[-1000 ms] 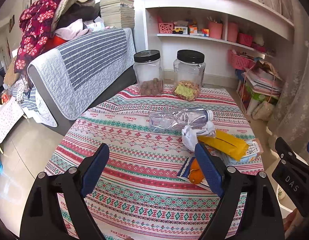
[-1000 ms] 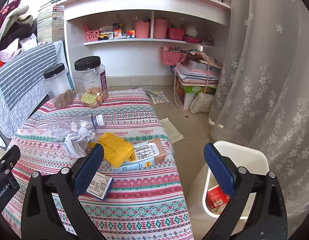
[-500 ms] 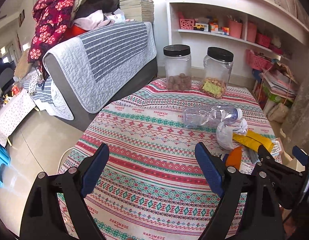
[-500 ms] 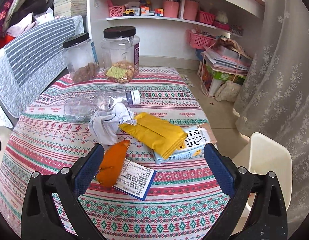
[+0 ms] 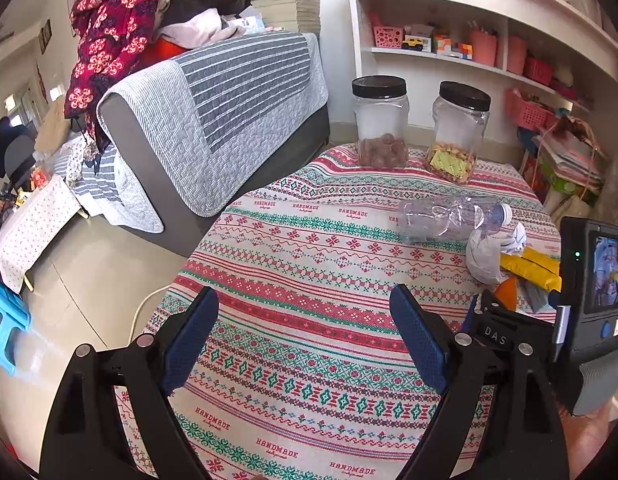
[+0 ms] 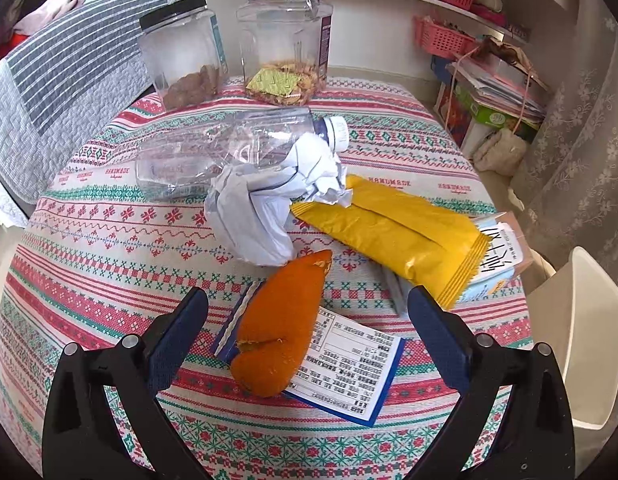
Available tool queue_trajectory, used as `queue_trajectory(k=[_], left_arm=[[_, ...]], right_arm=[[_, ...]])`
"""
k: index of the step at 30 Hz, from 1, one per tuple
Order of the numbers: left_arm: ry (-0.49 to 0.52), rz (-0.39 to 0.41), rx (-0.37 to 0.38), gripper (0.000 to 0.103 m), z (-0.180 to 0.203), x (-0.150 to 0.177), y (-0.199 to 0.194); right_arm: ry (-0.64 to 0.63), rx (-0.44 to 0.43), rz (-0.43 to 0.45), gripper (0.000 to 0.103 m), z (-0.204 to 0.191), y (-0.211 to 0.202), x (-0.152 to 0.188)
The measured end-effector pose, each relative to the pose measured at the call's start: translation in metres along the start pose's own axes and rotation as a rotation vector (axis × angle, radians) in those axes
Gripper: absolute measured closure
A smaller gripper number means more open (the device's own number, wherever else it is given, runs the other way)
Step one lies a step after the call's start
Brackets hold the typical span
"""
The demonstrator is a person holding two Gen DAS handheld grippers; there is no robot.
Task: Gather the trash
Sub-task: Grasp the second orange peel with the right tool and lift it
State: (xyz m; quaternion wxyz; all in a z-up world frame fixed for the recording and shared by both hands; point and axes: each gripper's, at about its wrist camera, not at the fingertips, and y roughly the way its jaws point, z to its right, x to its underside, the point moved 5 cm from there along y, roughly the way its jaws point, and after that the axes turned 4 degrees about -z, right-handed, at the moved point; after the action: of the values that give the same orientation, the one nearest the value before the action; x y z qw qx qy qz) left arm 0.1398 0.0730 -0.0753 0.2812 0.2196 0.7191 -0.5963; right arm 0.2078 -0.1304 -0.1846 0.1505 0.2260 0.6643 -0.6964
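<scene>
Trash lies on the patterned tablecloth (image 6: 89,280): an orange peel (image 6: 283,326) resting on a blue-edged printed wrapper (image 6: 349,376), a crumpled white paper (image 6: 269,200), a yellow packet (image 6: 401,236), a small carton (image 6: 497,260) and a crushed clear bottle (image 6: 213,152). My right gripper (image 6: 307,330) hovers open just above the orange peel, one finger on each side. My left gripper (image 5: 303,338) is open over bare cloth, left of the pile; it sees the bottle (image 5: 449,218), the paper (image 5: 489,254) and the right gripper's body (image 5: 589,308).
Two black-lidded jars (image 6: 285,40) (image 6: 181,52) stand at the table's far edge. A white bin (image 6: 589,336) sits on the floor right of the table. A quilt-covered sofa (image 5: 213,108) flanks the left, with shelves (image 5: 469,52) behind.
The right gripper swung from the bin toward the table and dropped low over the orange peel. The left gripper drifted left, so the trash pile now sits at its right edge.
</scene>
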Motion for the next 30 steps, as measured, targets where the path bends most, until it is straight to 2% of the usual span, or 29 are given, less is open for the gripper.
queue_trajectory(k=[3,6,10,13,21,30], left_arm=[[0.015,0.001,-0.001,0.018,0.002,0.002,0.000],[0.017,-0.003,-0.001,0.018,0.003,0.003,0.001],[0.014,-0.013,0.003,0.018,0.005,0.003,0.004],[0.009,-0.024,0.015,0.018,0.010,0.002,0.007],[-0.013,-0.061,0.077,0.018,0.033,-0.006,0.019],[0.000,-0.143,0.202,0.018,0.090,-0.013,0.051]], right_arm=[[0.002,-0.010,-0.028,0.014,-0.001,0.010,0.003],[-0.002,-0.024,-0.045,0.029,-0.002,0.014,0.005],[-0.019,-0.064,-0.033,0.067,-0.005,0.011,0.004],[-0.011,-0.095,-0.014,0.079,-0.001,0.003,0.001],[0.093,-0.178,-0.007,0.083,0.033,-0.020,-0.005],[0.202,-0.230,0.023,0.083,0.085,-0.051,-0.012]])
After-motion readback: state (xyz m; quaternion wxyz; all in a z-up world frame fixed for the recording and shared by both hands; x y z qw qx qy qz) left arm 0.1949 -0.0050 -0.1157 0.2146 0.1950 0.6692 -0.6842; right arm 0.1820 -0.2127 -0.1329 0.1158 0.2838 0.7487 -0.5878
